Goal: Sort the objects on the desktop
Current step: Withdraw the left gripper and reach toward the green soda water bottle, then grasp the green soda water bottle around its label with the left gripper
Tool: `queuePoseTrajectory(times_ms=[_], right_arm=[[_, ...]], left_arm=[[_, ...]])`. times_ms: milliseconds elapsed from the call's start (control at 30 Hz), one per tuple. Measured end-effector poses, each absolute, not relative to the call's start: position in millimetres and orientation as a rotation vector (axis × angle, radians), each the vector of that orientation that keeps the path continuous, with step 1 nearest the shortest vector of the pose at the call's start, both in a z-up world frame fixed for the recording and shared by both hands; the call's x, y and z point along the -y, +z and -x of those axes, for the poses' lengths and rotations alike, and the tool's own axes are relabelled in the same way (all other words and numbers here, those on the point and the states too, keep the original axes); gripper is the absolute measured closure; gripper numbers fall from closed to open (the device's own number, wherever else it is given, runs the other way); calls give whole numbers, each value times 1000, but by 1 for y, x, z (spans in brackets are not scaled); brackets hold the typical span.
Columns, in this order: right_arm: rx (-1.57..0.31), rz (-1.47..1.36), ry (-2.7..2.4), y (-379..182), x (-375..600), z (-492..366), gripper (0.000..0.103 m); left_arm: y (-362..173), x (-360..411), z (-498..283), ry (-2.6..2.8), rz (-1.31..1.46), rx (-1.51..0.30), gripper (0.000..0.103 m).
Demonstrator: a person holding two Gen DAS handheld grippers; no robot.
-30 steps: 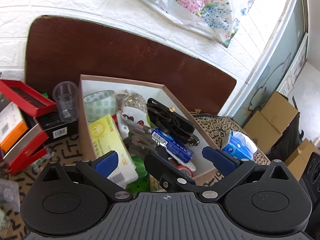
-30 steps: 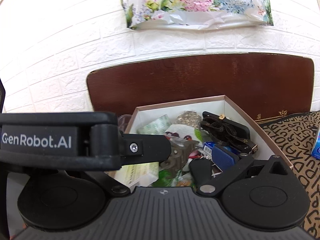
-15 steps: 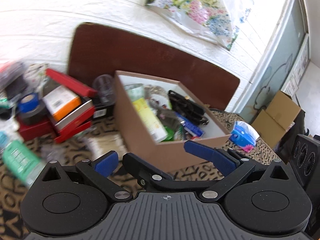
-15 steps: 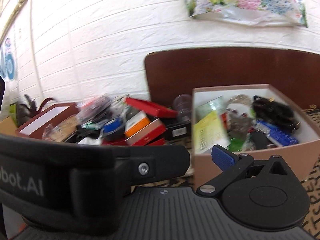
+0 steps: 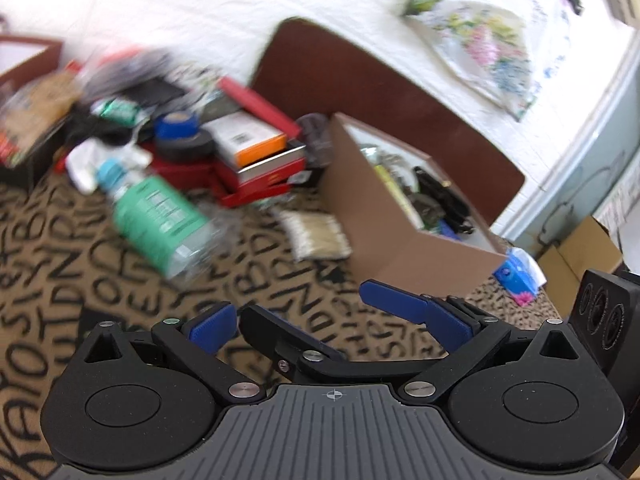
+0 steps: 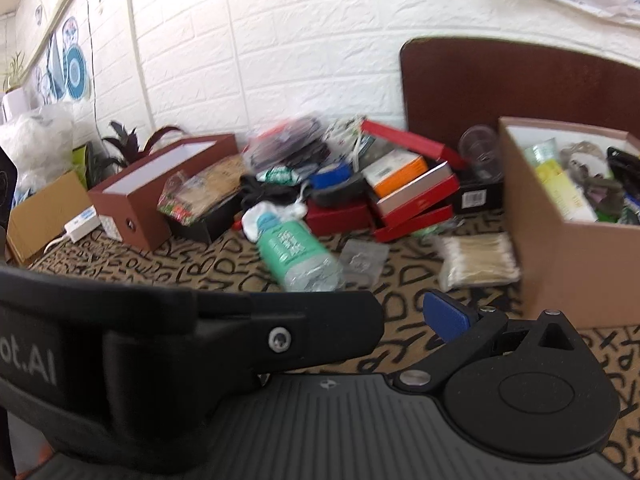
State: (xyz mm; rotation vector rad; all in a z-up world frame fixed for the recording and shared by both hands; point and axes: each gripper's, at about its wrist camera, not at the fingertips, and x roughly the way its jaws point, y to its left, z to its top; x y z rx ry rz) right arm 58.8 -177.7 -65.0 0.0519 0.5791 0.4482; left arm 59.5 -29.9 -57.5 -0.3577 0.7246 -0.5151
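My left gripper (image 5: 304, 314) is open and holds nothing, hovering over the letter-patterned tablecloth (image 5: 120, 300). Ahead of it lie a green-labelled bottle (image 5: 156, 216) on its side and a bag of cotton swabs (image 5: 316, 232). To the right stands the brown box (image 5: 384, 232), filled with sorted items. In the right wrist view the same bottle (image 6: 296, 252), swab bag (image 6: 476, 264) and brown box (image 6: 568, 264) show. My right gripper (image 6: 340, 314) is open; only its right blue pad (image 6: 444, 316) shows, since the left gripper's black body (image 6: 160, 344) hides the other.
A pile sits behind the bottle: red boxes (image 6: 412, 200), an orange-and-white box (image 6: 396, 172), tape rolls (image 5: 180, 136), a clear cup (image 6: 476, 152) and a small clear bag (image 6: 364, 260). A dark brown box (image 6: 152, 196) stands at the left by the brick wall.
Both grippers have pulled back from above the brown box and swung left, so the clutter pile and bottle come into view. Both stay open and empty.
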Motion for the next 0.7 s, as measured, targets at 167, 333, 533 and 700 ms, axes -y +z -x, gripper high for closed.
queuePoseTrajectory(times_ms=[167, 333, 533, 700], right_arm=[[-599, -7, 407, -75, 164, -69, 0], [-589, 12, 414, -78, 155, -86, 0], [-583, 61, 440, -88, 136, -112, 1], [-576, 98, 471, -94, 121, -130, 4]], left_arm=[[-78, 1, -75, -428, 446, -761, 0], [-89, -19, -100, -359, 495, -769, 0], [-96, -30, -133, -355, 503, -769, 0], [-101, -36, -158, -355, 520, -777, 0]])
